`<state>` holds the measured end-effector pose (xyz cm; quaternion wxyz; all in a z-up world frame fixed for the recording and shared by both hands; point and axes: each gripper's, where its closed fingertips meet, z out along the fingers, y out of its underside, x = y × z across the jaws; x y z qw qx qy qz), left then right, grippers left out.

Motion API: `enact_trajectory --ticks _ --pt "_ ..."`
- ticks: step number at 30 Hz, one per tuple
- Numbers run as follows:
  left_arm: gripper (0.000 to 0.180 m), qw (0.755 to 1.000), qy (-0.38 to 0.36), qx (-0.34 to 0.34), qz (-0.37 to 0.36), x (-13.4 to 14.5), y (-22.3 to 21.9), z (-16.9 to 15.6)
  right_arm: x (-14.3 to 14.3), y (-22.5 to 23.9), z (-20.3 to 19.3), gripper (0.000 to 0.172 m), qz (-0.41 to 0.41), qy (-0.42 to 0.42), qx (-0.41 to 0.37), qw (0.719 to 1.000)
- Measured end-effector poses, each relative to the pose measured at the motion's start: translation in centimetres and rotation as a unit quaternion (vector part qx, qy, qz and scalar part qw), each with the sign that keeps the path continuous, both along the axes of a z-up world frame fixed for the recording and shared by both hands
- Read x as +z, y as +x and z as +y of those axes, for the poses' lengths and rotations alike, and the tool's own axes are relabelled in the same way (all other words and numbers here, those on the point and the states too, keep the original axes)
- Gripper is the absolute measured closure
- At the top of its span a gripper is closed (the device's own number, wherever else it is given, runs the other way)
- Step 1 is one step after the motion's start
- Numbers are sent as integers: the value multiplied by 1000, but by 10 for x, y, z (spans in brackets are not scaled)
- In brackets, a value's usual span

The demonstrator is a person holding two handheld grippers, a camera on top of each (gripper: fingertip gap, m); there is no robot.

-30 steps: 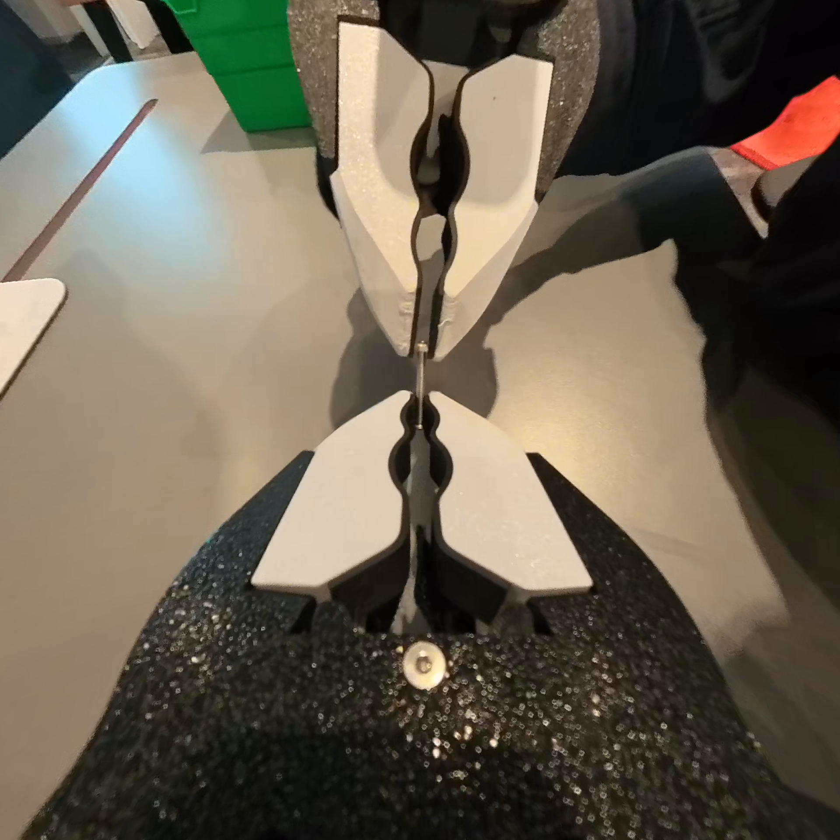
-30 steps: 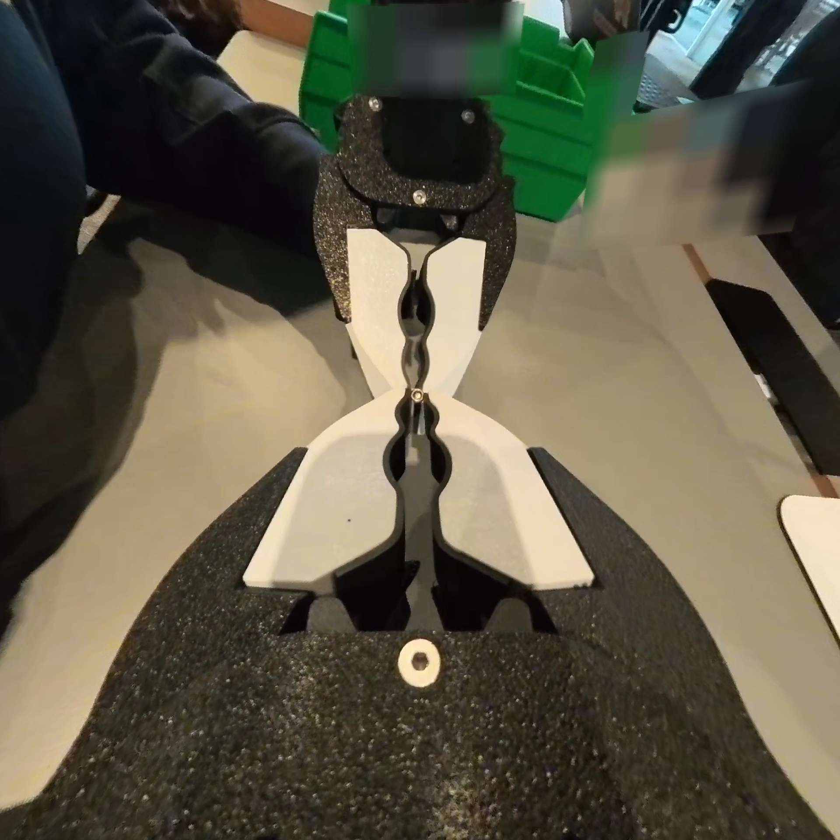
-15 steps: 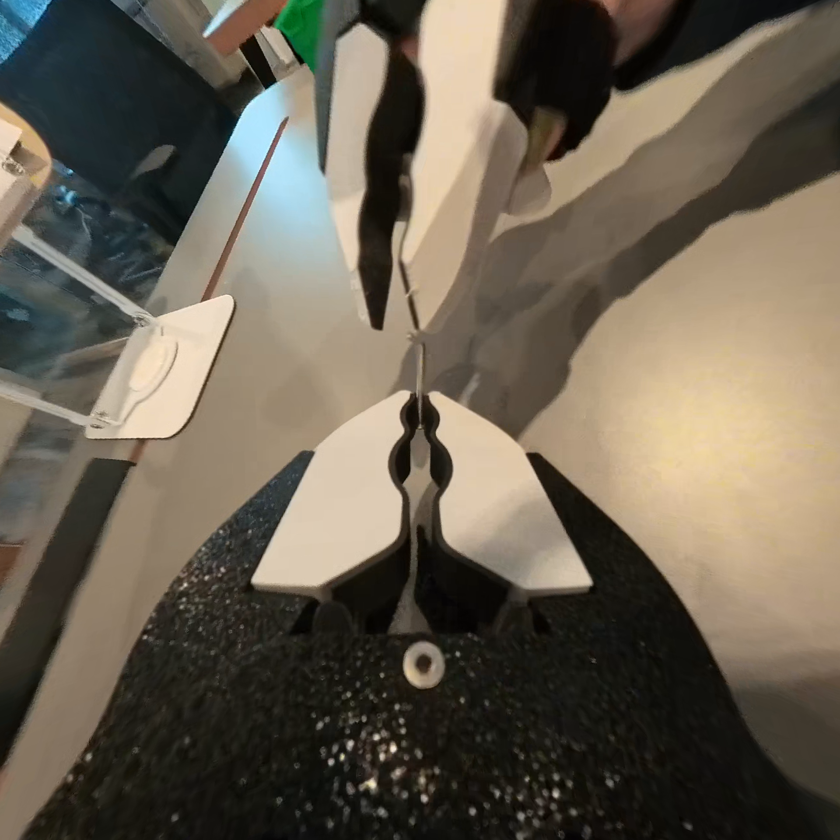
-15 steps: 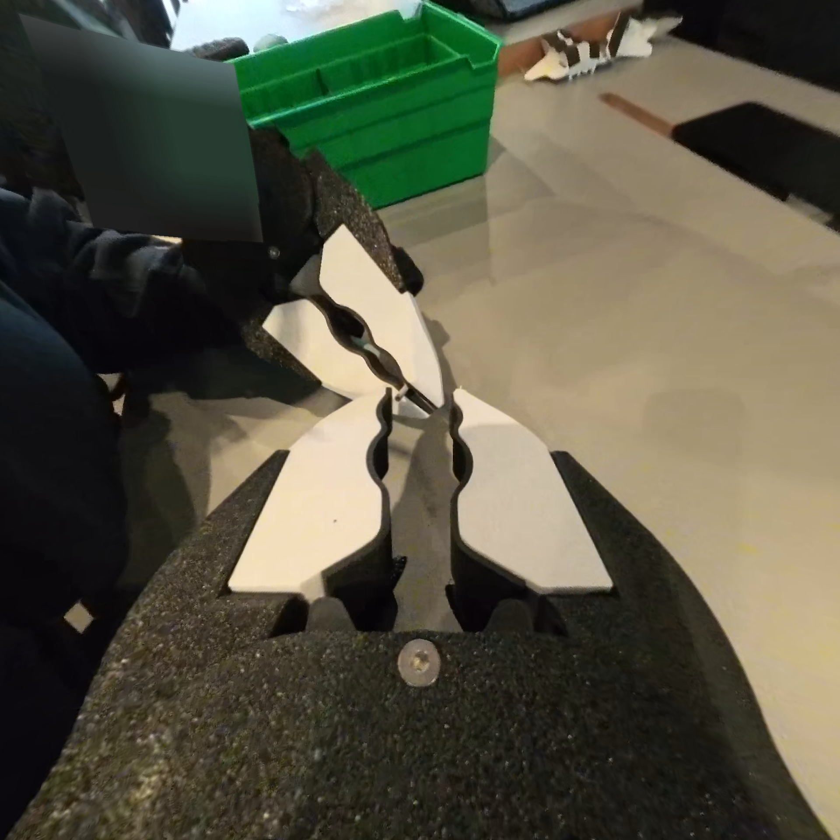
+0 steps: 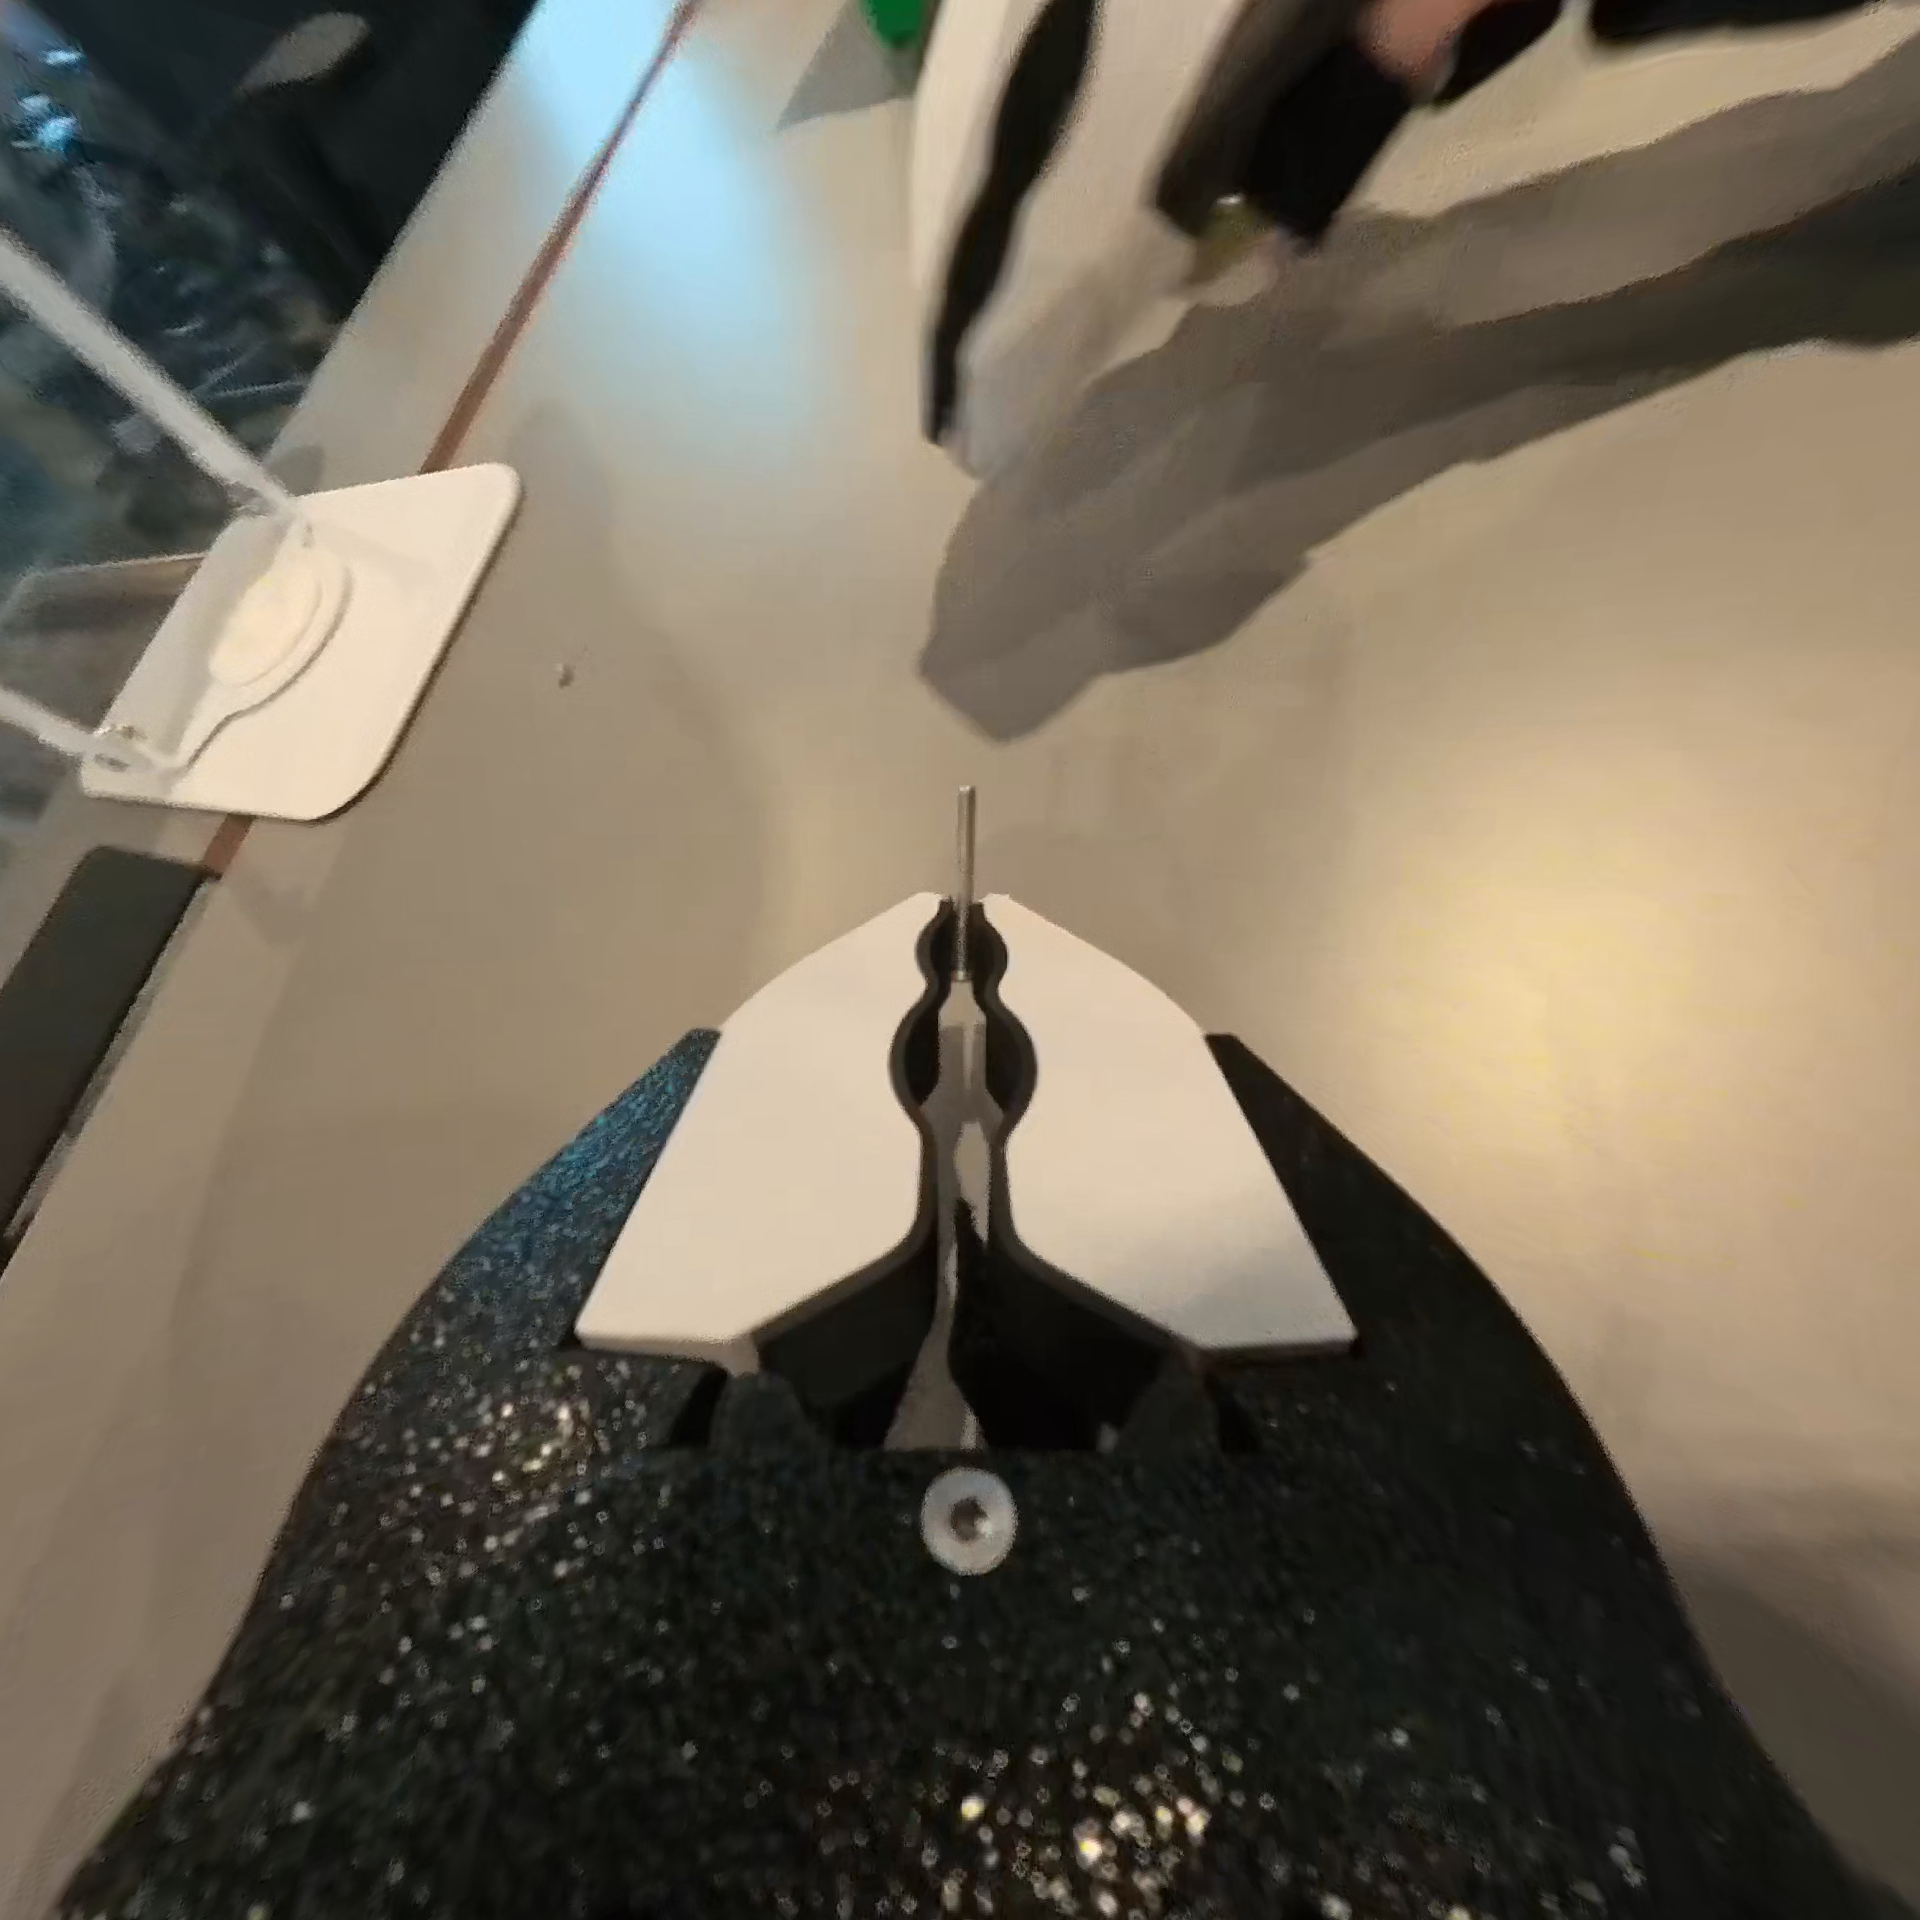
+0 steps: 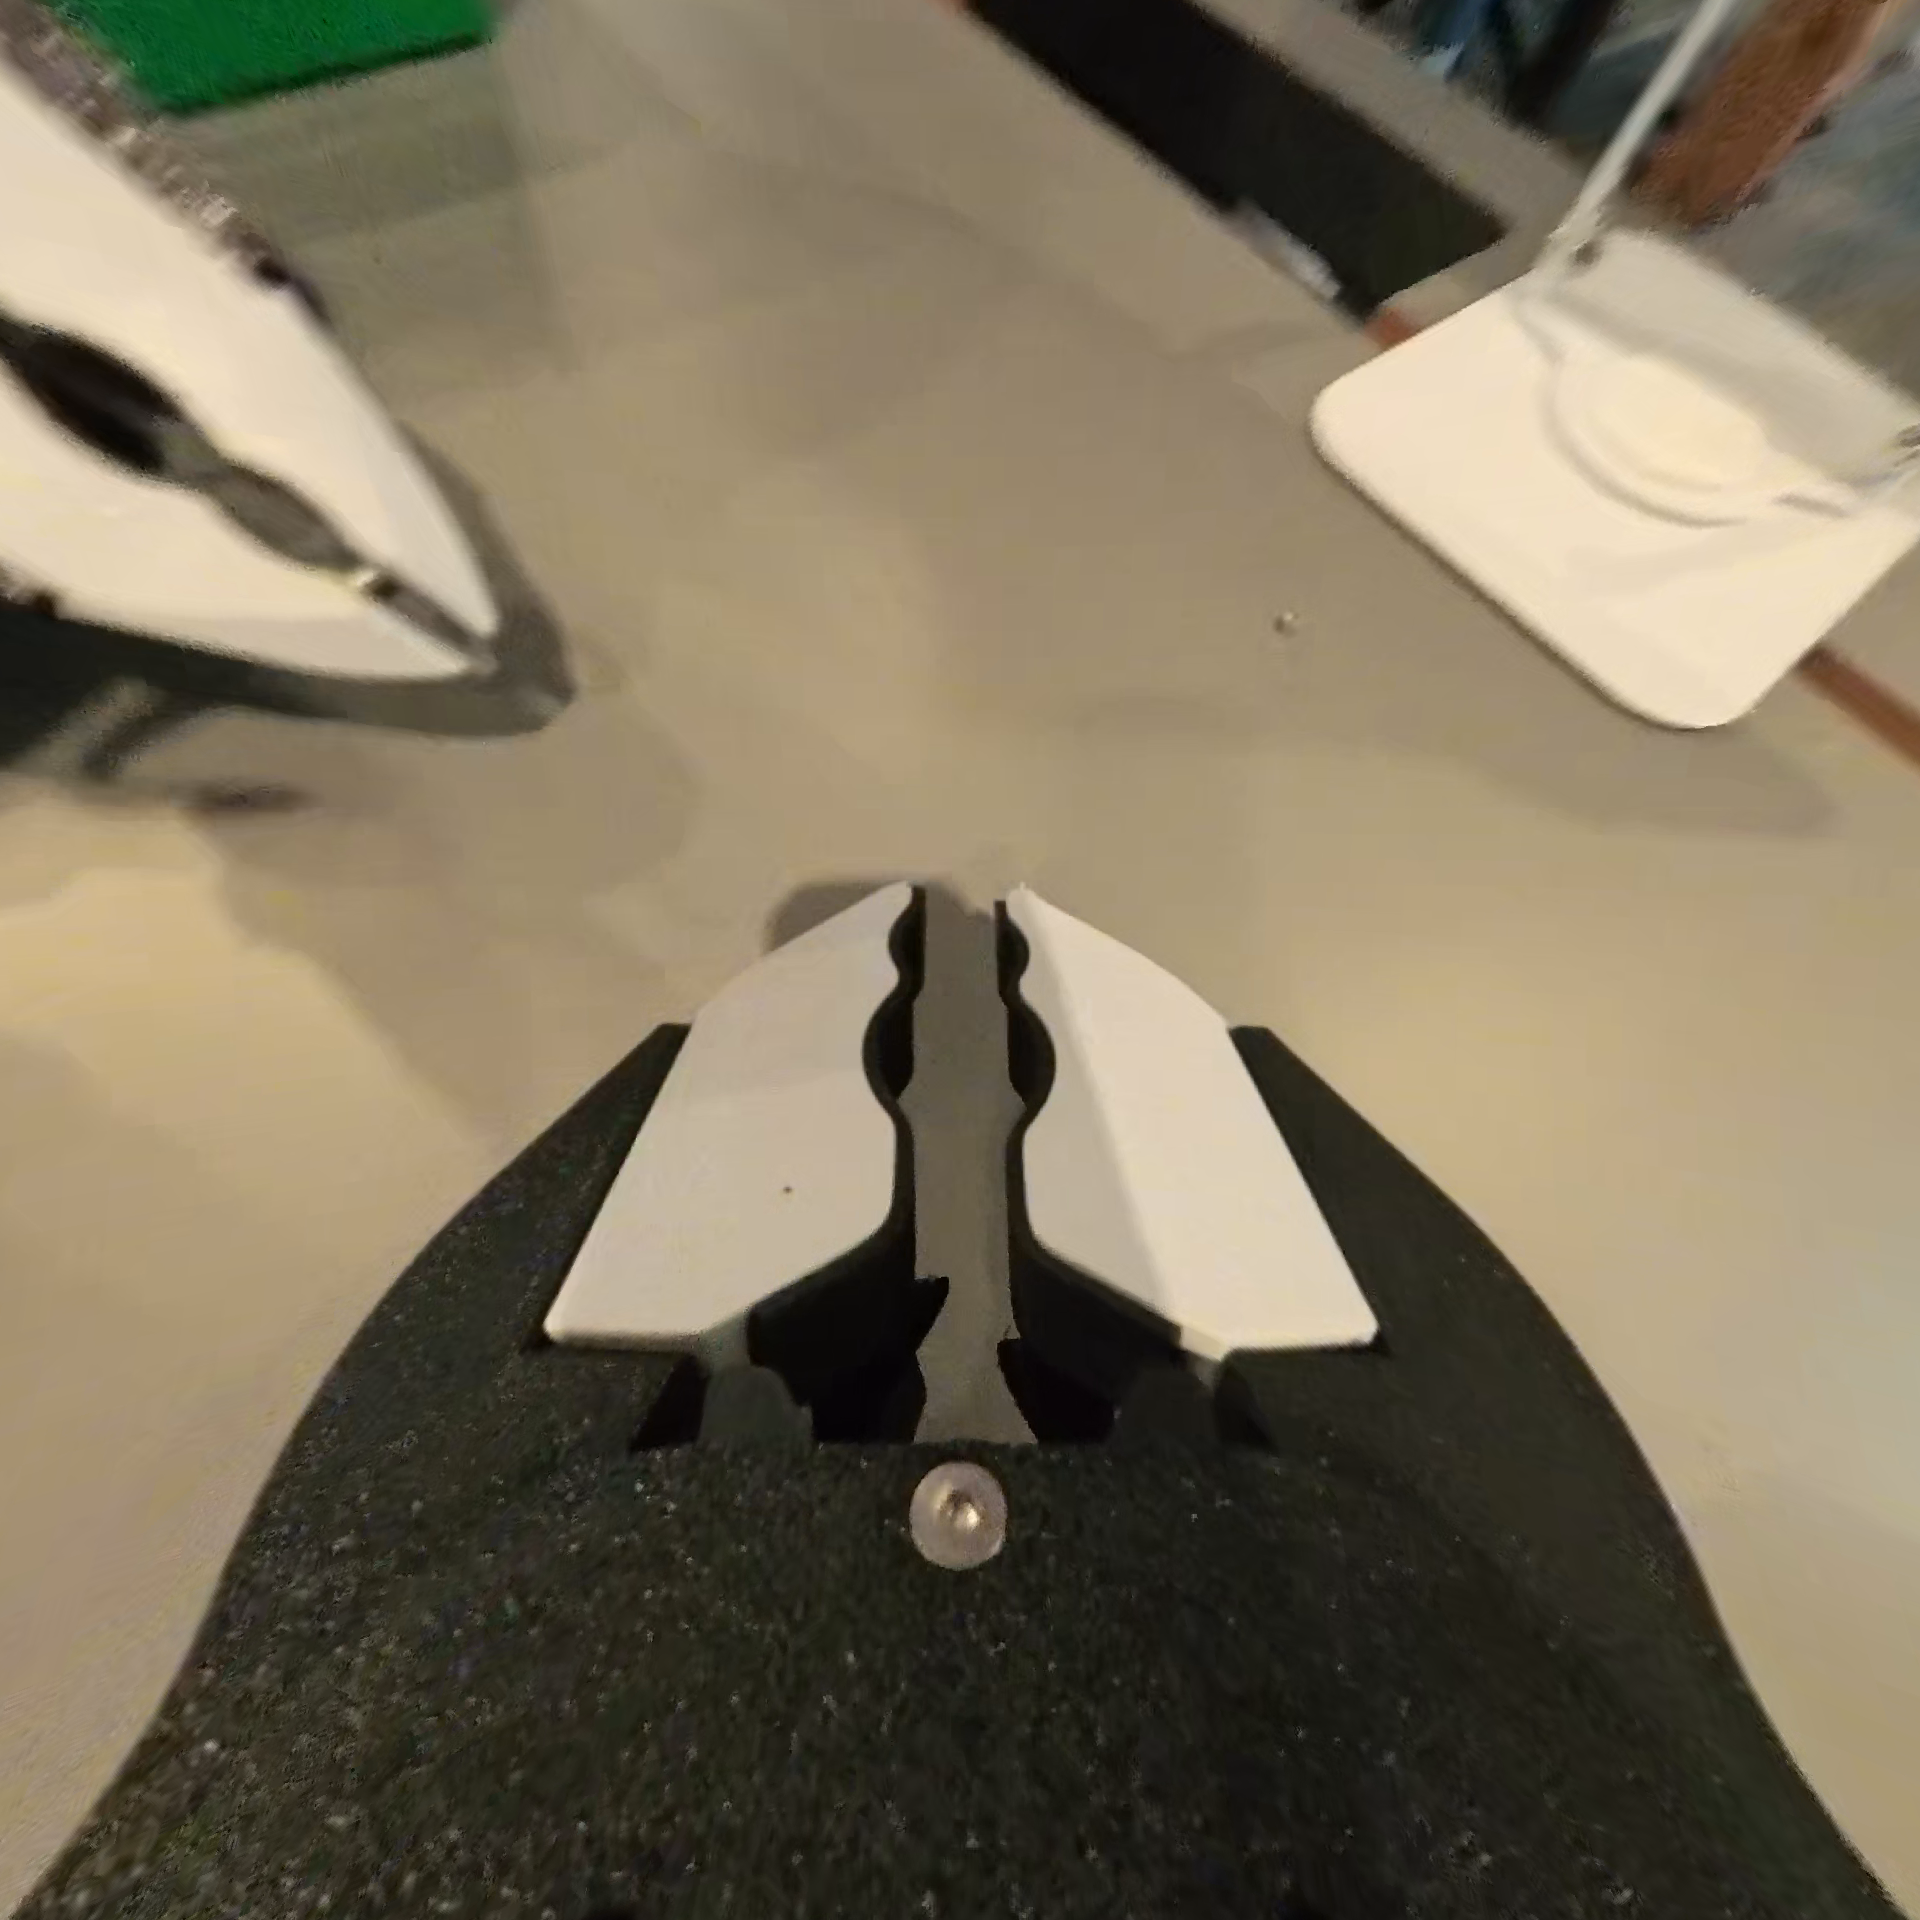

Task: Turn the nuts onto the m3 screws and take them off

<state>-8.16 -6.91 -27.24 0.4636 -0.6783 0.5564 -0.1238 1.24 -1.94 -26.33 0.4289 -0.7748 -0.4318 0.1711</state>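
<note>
Left hand-held gripper [image 5: 964, 906] clamping screw [image 5: 965, 862]

My left tool [image 5: 964, 909] pinches a screw [image 5: 965, 852] that juts forward over the table [image 5: 1455, 935]. A nut [image 5: 564, 675] lies on the table left of the screw, beside the stand base [image 5: 343, 644]; my right tool [image 6: 958, 896] hangs beyond.

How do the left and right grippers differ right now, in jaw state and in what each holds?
The left gripper is closed, its fingers clamping a thin metal screw that sticks out past the tips; the right gripper stands open, a clear gap between its fingers, with nothing in it. The left gripper's tips meet; the right's show bare table between them. Both have white fingers on black speckled bodies and sit above the same table.
</note>
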Motion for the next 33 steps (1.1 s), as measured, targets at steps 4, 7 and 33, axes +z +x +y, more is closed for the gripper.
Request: enact_trajectory --ticks 4,7,33 --pt "178 999 11 41 -30 7 -8 11 2 -14 70 158 17 28 -18 999" --pt "178 995 21 68 -63 15 -17 19 -14 -24 123 155 -12 19 -35 999" --pt "178 989 -15 86 -119 19 -30 28 -47 -35 198 172 -72 -87 -80 990"
